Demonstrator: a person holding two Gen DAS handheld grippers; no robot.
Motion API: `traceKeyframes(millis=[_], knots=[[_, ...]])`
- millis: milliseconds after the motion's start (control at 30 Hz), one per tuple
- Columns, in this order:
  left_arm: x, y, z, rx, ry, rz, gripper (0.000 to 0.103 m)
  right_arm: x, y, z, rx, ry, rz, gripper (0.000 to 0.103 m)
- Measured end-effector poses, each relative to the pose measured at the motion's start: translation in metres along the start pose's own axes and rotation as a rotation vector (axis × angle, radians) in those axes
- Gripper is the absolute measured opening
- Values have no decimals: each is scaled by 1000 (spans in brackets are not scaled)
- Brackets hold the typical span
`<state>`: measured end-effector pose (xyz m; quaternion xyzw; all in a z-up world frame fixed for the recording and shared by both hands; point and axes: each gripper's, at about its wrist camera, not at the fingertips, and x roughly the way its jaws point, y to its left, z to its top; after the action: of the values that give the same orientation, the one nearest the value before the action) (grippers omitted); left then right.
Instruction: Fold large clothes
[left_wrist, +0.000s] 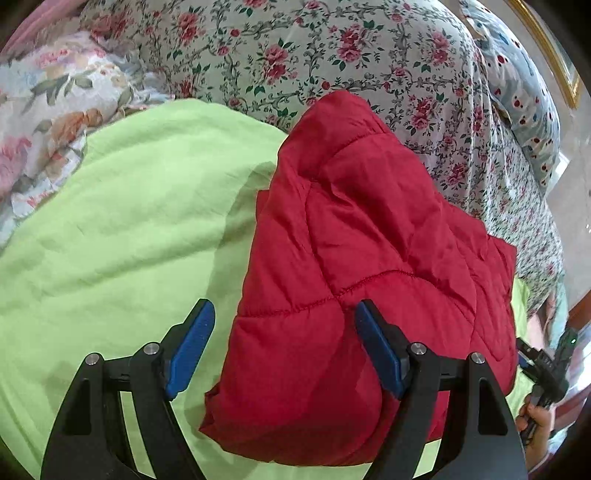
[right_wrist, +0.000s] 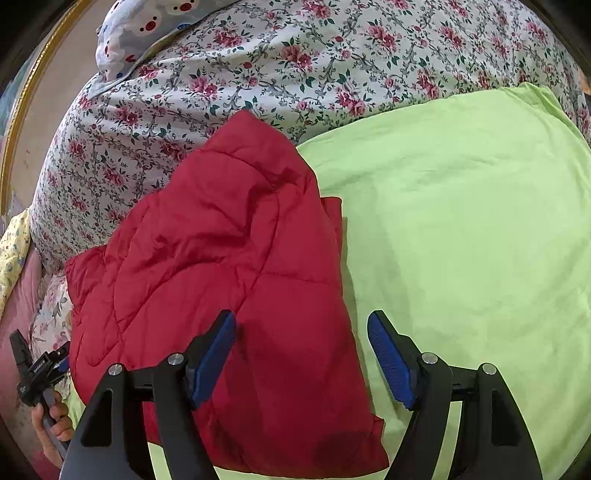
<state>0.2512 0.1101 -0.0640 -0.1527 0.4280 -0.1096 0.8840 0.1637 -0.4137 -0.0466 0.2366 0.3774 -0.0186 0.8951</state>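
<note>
Red quilted fabric fills the left wrist view: the padded jacket (left_wrist: 369, 251) lies folded into a thick packet on a lime-green sheet (left_wrist: 122, 229) spread over the bed. The left claw (left_wrist: 282, 347) is released, its blue pads wide apart and pressing on nothing; the packet's near left corner sits between and just past the fingers. From this claw the jacket runs ahead and to the right, its long axis slanting away toward the flowered bedspread (left_wrist: 332, 55), where the far end overlaps the sheet's edge. Open green sheet lies to the left, good room for swinging a fold that way. At the lower right, a hand (left_wrist: 535, 417) holds the other tool.

Seen from the right wrist, the same jacket (right_wrist: 221, 266) lies ahead and to the left, and its right edge runs almost straight away from the right claw (right_wrist: 301, 354), which is also released with nothing between its pads. The near right corner (right_wrist: 369, 454) sits low between the fingers. To the right, the sheet (right_wrist: 461, 240) is bare and wide; beyond, the bedspread (right_wrist: 295, 55) rises and a spotted pillow (right_wrist: 140, 33) sits at the top left.

Both claws stand about equally near, each over its own near corner, so the next fold probably starts from that near edge.
</note>
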Motion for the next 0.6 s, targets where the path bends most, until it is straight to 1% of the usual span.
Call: traceKeyframes(millis=[67,100,133,200,300,467,533,600], knots=[[3,2,1,-19,13,-22,79,2,-2,0,9,5,7,76],[6,3,1,-33,24,-38,84,3,-2,0,13,7,11,76],[9,4,2,-46,32,-51,85,4,-3,0,19,10,21,77],[16,7,3,-77,52,-92,85,8,-5,1,34,15,35,81],[26,9,4,-121,82,-148,86,16,-8,2,67,36,57,81],[37,6,5,-154,108,-186,92,26,-15,3,119,66,102,85],[45,6,5,-180,132,-217,98,30,-17,3,140,80,126,86],[52,7,4,-203,153,-238,99,34,-19,3,164,95,160,87]])
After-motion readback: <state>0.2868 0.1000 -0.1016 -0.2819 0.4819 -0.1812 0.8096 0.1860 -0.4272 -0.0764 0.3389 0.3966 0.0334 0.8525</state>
